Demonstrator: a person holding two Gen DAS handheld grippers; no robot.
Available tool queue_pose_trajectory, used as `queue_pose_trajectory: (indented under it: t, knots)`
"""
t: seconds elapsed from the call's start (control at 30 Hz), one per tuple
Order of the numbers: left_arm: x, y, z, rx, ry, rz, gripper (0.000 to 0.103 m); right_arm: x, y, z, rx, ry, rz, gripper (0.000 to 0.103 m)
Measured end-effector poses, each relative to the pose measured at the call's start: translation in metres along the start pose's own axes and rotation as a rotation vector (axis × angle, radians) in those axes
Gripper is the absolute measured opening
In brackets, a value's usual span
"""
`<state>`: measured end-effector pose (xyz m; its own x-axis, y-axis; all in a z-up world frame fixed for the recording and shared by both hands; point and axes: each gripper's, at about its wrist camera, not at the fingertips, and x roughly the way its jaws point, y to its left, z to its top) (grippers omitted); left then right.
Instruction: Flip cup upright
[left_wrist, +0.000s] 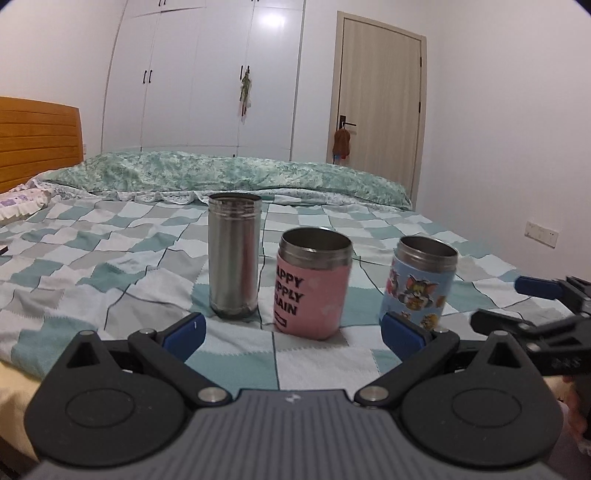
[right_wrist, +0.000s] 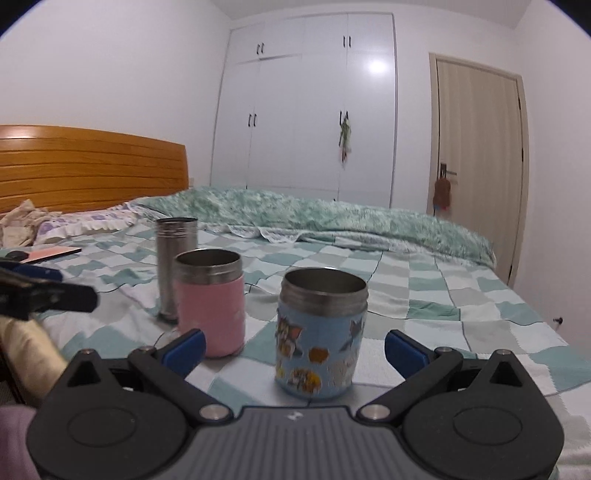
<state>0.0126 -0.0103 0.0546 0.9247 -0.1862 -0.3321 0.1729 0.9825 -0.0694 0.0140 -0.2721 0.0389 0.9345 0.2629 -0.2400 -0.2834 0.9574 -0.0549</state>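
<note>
Three cups stand upright, mouths up, on the checked bedspread (left_wrist: 110, 258): a tall steel cup (left_wrist: 233, 258), a pink cup (left_wrist: 312, 288) with black lettering, and a blue cartoon cup (left_wrist: 419, 284). My left gripper (left_wrist: 293, 332) is open and empty, just short of the pink cup. In the right wrist view the blue cup (right_wrist: 321, 332) stands in front of my open, empty right gripper (right_wrist: 295, 349), with the pink cup (right_wrist: 210, 302) and steel cup (right_wrist: 175, 266) to its left. The right gripper also shows at the right edge of the left wrist view (left_wrist: 532, 299).
A rolled green quilt (left_wrist: 229, 173) lies across the far side of the bed. A wooden headboard (right_wrist: 88, 166) and pillow (right_wrist: 85, 223) are at left. A pink flat object (right_wrist: 51, 254) lies on the bed. Wardrobe (left_wrist: 199, 74) and door (left_wrist: 380, 110) stand behind.
</note>
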Motion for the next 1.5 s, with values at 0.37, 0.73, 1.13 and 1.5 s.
queue_pose_trajectory:
  t: [0.37, 0.73, 1.13, 1.5]
  knots:
    - [-0.02, -0.018, -0.041, 0.045, -0.126, 0.084, 0.103, -0.05, 0.014, -0.042, -0.055, -0.065, -0.006, 0.103]
    - [-0.02, -0.025, -0.062, 0.072, -0.197, 0.116, 0.103, -0.058, 0.016, -0.049, -0.042, -0.125, -0.059, 0.103]
    - [-0.02, -0.021, -0.07, 0.055, -0.218, 0.131, 0.103, -0.058, 0.018, -0.051, -0.047, -0.132, -0.076, 0.103]
    - [-0.022, -0.021, -0.071, 0.058, -0.222, 0.131, 0.103, -0.058, 0.019, -0.051, -0.05, -0.13, -0.079, 0.103]
